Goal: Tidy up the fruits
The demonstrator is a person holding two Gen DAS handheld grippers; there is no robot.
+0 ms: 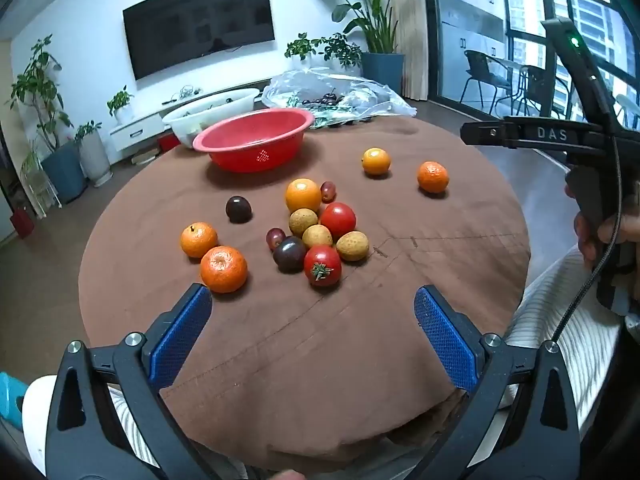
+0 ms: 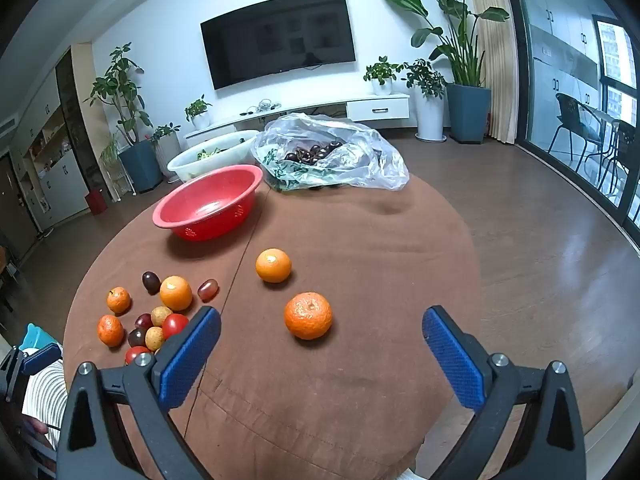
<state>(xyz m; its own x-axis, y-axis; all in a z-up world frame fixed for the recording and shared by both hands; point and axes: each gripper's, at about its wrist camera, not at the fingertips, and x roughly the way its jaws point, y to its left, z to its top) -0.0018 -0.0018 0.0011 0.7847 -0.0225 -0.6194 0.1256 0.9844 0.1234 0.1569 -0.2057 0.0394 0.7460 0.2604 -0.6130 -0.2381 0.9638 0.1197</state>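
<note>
Loose fruit lies on a round brown-clothed table [image 1: 304, 344]: several oranges, two red tomatoes [image 1: 322, 265], tan longans [image 1: 352, 245], dark plums [image 1: 238, 209] and grapes. An empty red basin [image 1: 253, 138] stands at the far side and also shows in the right wrist view [image 2: 208, 202]. My left gripper [image 1: 313, 320] is open and empty near the table's front, just short of the fruit cluster. My right gripper [image 2: 321, 344] is open and empty, just short of a mandarin [image 2: 308, 315], with another orange [image 2: 273, 265] beyond it.
A white basin [image 2: 212, 157] with greens and a clear plastic bag [image 2: 332, 156] holding dark cherries sit behind the red basin. Beyond the table are potted plants, a TV on the wall and a glass door at right. My striped-clothed lap is at the front edge.
</note>
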